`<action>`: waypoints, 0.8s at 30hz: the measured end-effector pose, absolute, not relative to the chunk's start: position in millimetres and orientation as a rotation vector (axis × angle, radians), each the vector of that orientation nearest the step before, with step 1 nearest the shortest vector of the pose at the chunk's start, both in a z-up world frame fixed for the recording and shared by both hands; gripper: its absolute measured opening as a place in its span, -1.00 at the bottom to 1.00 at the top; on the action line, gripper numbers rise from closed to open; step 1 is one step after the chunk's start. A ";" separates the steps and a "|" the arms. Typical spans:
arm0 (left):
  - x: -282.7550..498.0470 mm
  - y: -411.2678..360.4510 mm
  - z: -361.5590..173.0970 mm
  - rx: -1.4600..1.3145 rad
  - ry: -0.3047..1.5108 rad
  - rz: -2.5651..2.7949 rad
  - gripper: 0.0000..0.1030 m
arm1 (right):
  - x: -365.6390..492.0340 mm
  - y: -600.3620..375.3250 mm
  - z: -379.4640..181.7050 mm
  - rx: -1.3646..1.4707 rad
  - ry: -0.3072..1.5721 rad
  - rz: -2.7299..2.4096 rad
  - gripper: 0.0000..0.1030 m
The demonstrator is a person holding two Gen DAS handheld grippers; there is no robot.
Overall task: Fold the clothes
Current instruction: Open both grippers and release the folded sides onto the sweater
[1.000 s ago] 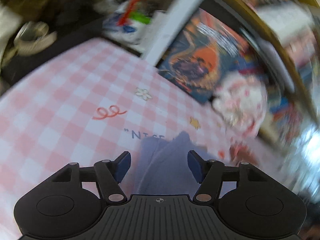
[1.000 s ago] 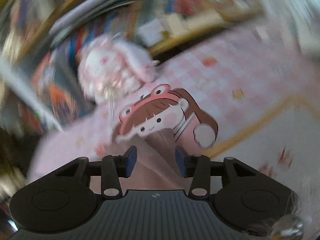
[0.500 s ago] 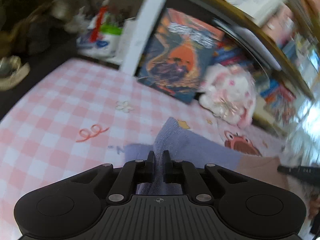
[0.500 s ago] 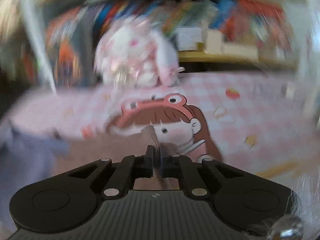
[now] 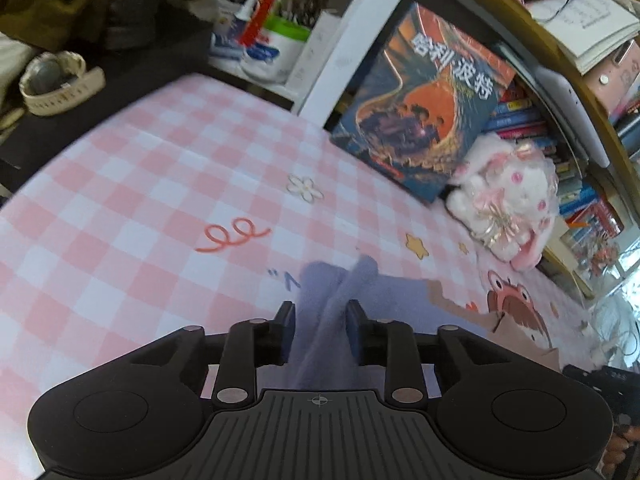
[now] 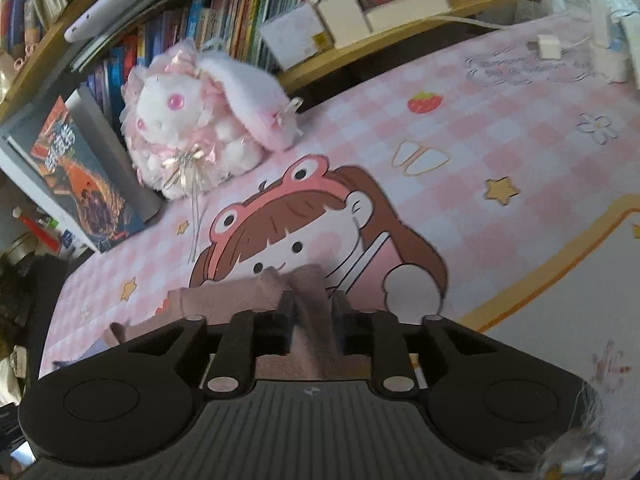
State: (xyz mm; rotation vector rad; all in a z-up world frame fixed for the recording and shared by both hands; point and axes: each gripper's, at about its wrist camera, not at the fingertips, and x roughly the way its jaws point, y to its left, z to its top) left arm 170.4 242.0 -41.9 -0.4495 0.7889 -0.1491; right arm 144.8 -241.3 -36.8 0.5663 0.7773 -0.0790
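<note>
My left tongs stand spread, a ridge of the lavender cloth bunched between them on the pink checked tabletop. My right tongs are parted too, the mauve cloth lying between.

The left gripper holds its blue-padded fingers partly apart, lavender fleece cloth bunched between them. The right gripper likewise stands slightly parted around a mauve fleece fold.
</note>
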 end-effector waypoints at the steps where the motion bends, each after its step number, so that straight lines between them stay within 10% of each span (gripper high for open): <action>1: 168.3 244.0 -39.6 -0.450 0.783 -0.145 -0.44 | 140.7 -241.4 -33.4 0.564 0.770 -0.082 -0.59; 24: 64.7 183.2 -14.6 -0.341 0.751 -0.134 0.31 | 33.6 -194.8 0.3 0.251 0.740 -0.045 0.61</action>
